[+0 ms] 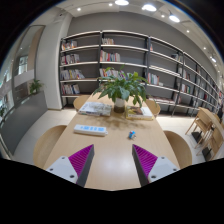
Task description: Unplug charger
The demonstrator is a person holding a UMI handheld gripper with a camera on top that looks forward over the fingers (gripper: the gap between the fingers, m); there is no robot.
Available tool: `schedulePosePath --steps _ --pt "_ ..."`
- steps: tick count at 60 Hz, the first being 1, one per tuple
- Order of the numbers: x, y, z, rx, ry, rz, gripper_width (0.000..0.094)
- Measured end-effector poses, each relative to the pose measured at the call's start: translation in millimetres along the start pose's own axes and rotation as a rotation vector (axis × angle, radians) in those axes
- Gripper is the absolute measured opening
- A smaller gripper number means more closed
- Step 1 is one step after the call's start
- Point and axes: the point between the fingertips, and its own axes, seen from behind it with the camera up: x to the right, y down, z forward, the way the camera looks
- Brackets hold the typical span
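My gripper (113,165) hangs over the near end of a long light wooden table (105,150), its two magenta-padded fingers (79,160) spread wide apart with nothing between them. Well beyond the fingers a white power strip (91,129) lies flat on the table to the left of centre. A small blue and white item (131,134), possibly the charger, lies to its right, too small to tell. No cable can be made out.
A potted green plant (122,89) stands at the table's far end with papers (96,108) beside it. Wooden chairs (180,148) line both sides. Bookshelves (120,65) fill the back wall. A small table and chairs (205,125) stand at the right.
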Motion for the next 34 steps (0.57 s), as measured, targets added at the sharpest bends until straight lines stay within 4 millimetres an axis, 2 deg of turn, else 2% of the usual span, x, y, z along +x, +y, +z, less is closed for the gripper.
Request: schedulePosePath --steps 1,2,8,9,13,26,29,34 --pt "-3 5 2 -0.003 -0.001 -0.003 0.0752" --pt "-6 10 -9 -0.005 -0.002 -0.004 0.0751" --pt "-17 22 -30 -0.002 -0.010 0.003 0.0750" --pt "-18 22 -27 -0.004 -0.009 0.005 0.0751" --pt "-19 28 -38 -0.010 -0.001 0.009 0.0750" --pt "-13 26 -56 0.022 0.017 0.059 0.0749" --pt "-13 24 -53 0.026 0.020 0.067 0.0748" --pt "-12 23 -60 0.034 0.021 0.076 0.0750"
